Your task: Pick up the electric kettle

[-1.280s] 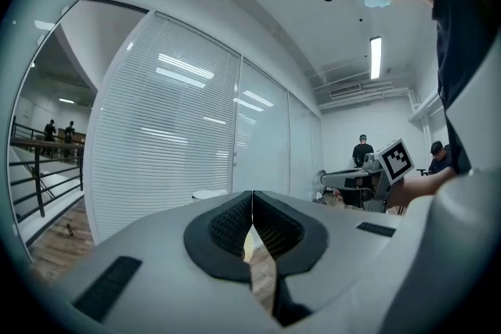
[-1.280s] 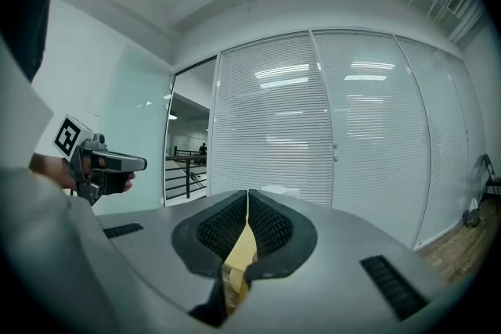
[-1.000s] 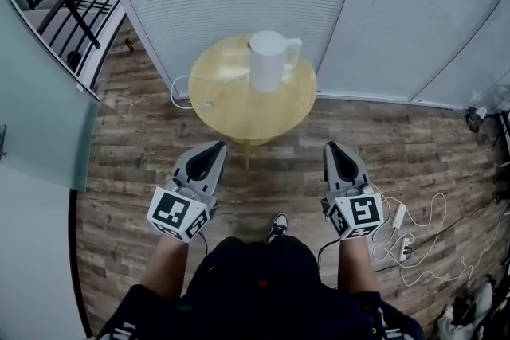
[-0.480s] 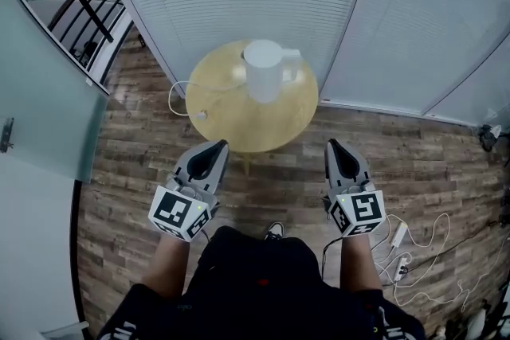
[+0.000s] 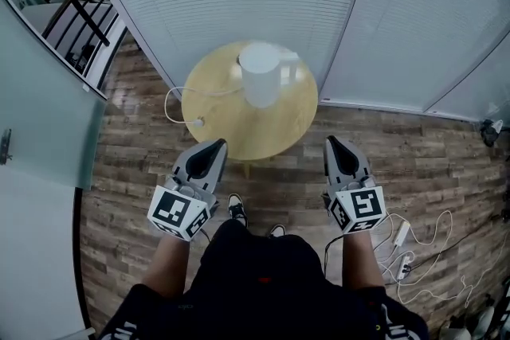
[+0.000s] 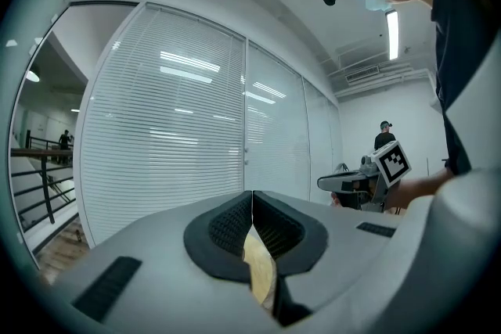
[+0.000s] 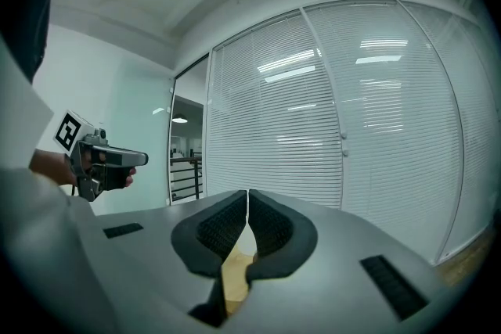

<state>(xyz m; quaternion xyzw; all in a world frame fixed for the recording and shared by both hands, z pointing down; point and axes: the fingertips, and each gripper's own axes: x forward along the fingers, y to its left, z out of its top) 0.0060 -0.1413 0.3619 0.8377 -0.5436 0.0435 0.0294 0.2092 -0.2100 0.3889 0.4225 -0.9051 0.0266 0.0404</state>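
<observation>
Nearest me, my left gripper (image 5: 217,147) and right gripper (image 5: 332,146) are both pinched together with nothing in them, level above the plank floor (image 5: 135,171), just short of the round table (image 5: 239,123). Its top is pale, smooth wood. The electric kettle (image 5: 261,76) stands toward the table's far side: a white, glossy cylinder, probably slippery. Its handle (image 5: 292,69) faces right, so I'd spread my right jaws wide first, then close squarely on it, minding the thin white cord (image 5: 177,95) trailing left.
</observation>
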